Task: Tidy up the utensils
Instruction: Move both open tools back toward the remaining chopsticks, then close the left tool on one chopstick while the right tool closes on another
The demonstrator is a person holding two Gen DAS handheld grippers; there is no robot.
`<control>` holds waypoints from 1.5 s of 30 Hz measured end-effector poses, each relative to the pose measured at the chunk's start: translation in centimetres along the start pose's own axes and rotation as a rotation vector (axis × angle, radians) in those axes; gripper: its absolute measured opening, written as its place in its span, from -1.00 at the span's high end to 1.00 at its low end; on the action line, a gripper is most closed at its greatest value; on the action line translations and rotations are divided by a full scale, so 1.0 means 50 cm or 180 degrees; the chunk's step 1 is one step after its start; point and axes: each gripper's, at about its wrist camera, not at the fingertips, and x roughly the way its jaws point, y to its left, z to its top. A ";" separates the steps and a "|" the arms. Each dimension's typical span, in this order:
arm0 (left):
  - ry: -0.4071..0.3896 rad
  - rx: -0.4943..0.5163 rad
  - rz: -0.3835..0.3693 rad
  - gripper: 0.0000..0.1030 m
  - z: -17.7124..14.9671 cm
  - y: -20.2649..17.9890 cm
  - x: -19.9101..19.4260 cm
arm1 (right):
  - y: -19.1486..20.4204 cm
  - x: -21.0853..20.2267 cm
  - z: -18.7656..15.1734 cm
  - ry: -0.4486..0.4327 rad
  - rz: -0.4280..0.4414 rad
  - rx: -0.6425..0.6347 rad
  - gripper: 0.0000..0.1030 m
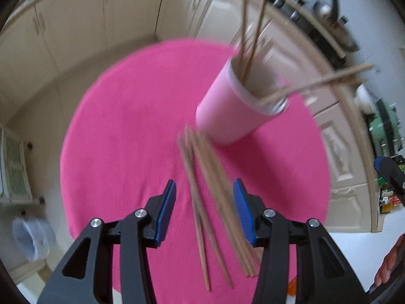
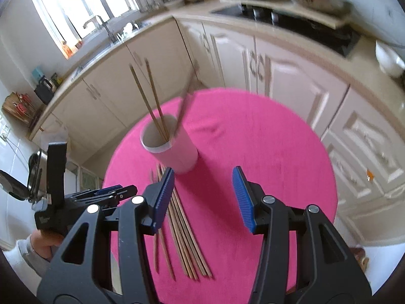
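Note:
A pale pink cylindrical holder [image 1: 227, 109] stands on a round table with a pink cloth [image 1: 121, 131]. Several wooden chopsticks stand in the holder [image 1: 249, 50]. A loose pile of chopsticks [image 1: 210, 197] lies on the cloth in front of the holder. My left gripper [image 1: 204, 195] is open and empty, hovering above the pile. In the right wrist view the holder [image 2: 174, 149] holds chopsticks [image 2: 149, 101], and the loose pile [image 2: 182, 228] lies left of centre. My right gripper [image 2: 203, 187] is open and empty above the cloth [image 2: 265, 152]. The left gripper [image 2: 101, 195] shows at the left.
Cream kitchen cabinets [image 2: 227, 50] curve behind the table. A counter with a stove and pans [image 2: 291, 7] is at the back right, a sink and window [image 2: 83, 20] at the back left. A white bin [image 1: 30, 235] stands on the floor.

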 end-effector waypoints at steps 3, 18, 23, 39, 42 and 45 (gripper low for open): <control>0.0188 0.0044 0.0098 0.10 -0.025 0.002 0.047 | -0.013 0.041 -0.035 0.0203 -0.0014 0.0047 0.08; 0.0584 0.0011 0.0176 0.21 -0.045 -0.013 0.144 | -0.021 0.164 -0.121 0.0829 0.0069 -0.0008 0.08; 0.0708 -0.0101 0.0209 0.72 -0.035 -0.010 0.160 | -0.021 0.178 -0.120 0.0920 0.0107 -0.0043 0.08; 0.0629 -0.0342 -0.0066 0.87 -0.038 0.070 0.112 | 0.029 0.261 -0.120 0.1219 0.0229 -0.0381 0.34; 0.0586 -0.0376 -0.0056 0.87 -0.039 0.089 0.097 | 0.050 0.279 -0.116 0.1252 0.0225 -0.0543 0.47; 0.0578 -0.0462 -0.0099 0.87 -0.042 0.112 0.085 | 0.070 0.299 -0.111 0.1300 0.0242 -0.0696 0.55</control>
